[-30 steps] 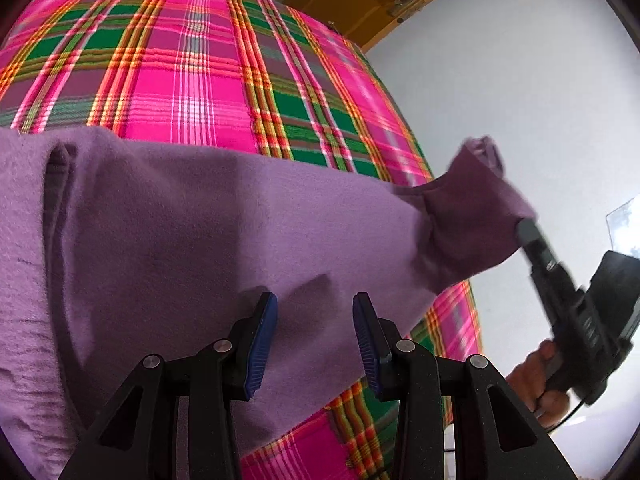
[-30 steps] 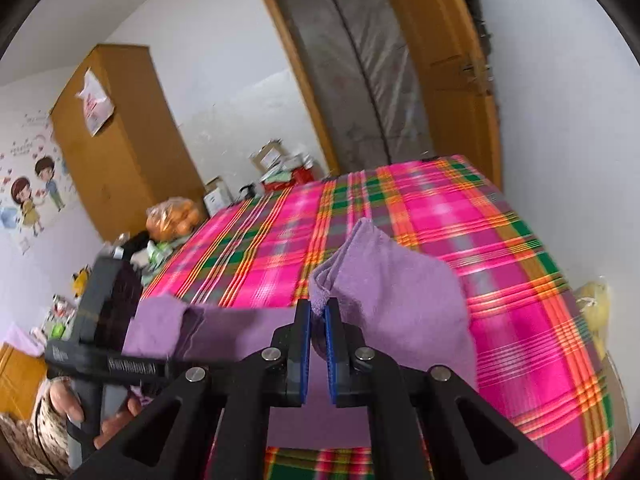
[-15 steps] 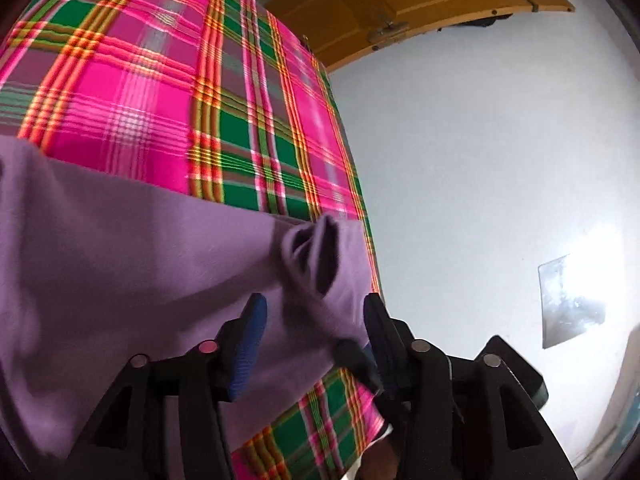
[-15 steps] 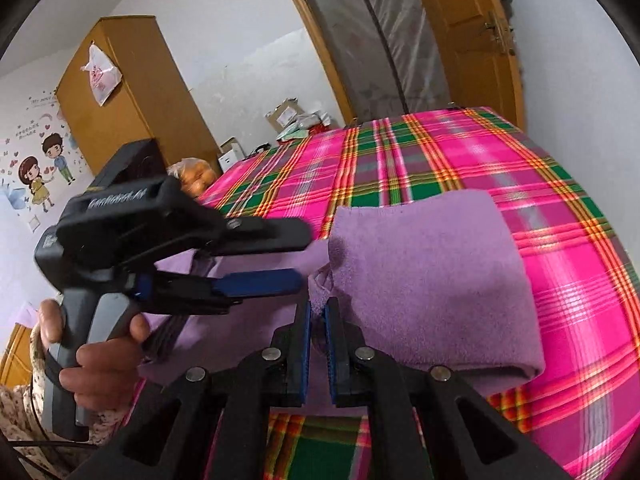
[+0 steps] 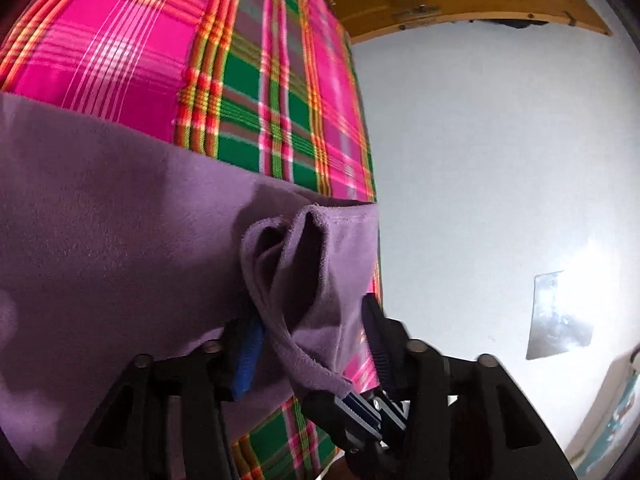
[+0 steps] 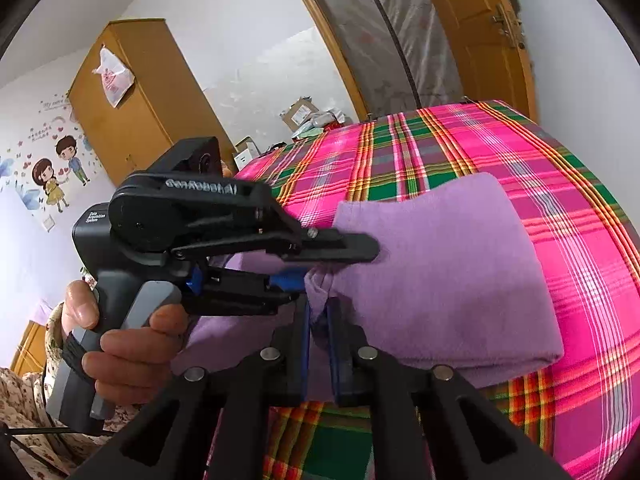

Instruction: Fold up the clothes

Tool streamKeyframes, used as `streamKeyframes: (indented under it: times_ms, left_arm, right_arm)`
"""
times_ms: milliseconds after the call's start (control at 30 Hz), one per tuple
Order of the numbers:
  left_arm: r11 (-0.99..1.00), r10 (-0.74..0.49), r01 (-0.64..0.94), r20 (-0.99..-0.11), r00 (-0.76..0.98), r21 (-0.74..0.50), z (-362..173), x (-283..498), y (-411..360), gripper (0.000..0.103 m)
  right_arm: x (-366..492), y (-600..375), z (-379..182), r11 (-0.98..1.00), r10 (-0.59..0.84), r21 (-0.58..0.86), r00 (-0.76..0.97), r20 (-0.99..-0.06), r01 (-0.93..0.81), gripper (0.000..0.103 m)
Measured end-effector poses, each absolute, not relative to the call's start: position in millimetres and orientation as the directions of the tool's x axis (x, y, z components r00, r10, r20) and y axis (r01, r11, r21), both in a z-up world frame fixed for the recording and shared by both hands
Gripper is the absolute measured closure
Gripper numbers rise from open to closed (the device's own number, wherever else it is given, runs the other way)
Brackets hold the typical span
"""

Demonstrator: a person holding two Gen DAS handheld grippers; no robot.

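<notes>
A purple garment (image 6: 444, 264) lies partly folded on the plaid bed (image 6: 560, 216). My right gripper (image 6: 319, 312) is shut on a bunched corner of the garment. My left gripper (image 5: 310, 340) is open, its jaws on either side of that same bunched corner (image 5: 304, 264). In the right wrist view the left gripper (image 6: 332, 264) reaches in from the left, one finger above and one below the cloth. The right gripper's blue pads (image 5: 360, 404) show at the bottom of the left wrist view under the fold.
The bed's right edge (image 5: 372, 184) runs along a white wall. A wooden door (image 6: 476, 40) stands behind the bed, and a wooden wardrobe (image 6: 132, 100) at the left. Boxes (image 6: 300, 112) sit past the far end of the bed.
My right gripper has carried the garment corner over onto the rest of the cloth. My left gripper has moved in and now straddles that corner, still open.
</notes>
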State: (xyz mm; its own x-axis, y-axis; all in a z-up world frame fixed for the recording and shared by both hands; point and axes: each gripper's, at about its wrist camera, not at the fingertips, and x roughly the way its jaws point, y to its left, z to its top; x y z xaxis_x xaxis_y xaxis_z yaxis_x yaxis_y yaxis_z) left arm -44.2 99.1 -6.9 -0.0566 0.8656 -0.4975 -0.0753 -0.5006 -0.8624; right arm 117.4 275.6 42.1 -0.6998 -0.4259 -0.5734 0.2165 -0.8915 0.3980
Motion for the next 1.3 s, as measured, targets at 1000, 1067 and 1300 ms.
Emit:
streamKeyframes:
  times_ms: [1000, 1067, 1300]
  left_arm:
    - [-0.308, 0.950, -0.065, -0.304, -0.066, -0.949, 36, -30, 101, 0.091]
    - [-0.311, 0.949, -0.068, -0.305, -0.082, -0.948, 39, -29, 98, 0.091]
    - [-0.359, 0.925, -0.043, -0.349, -0.150, -0.932, 26, -24, 69, 0.091]
  right_arm:
    - [119, 331, 24, -0.975, -0.033, 0.177, -0.700, -0.714, -0.135, 0.052]
    - [116, 334, 23, -0.969, -0.023, 0.188, -0.695, -0.718, -0.162, 0.055]
    - [124, 341, 25, -0.973, 0.067, 0.106, -0.692, -0.719, -0.204, 0.054]
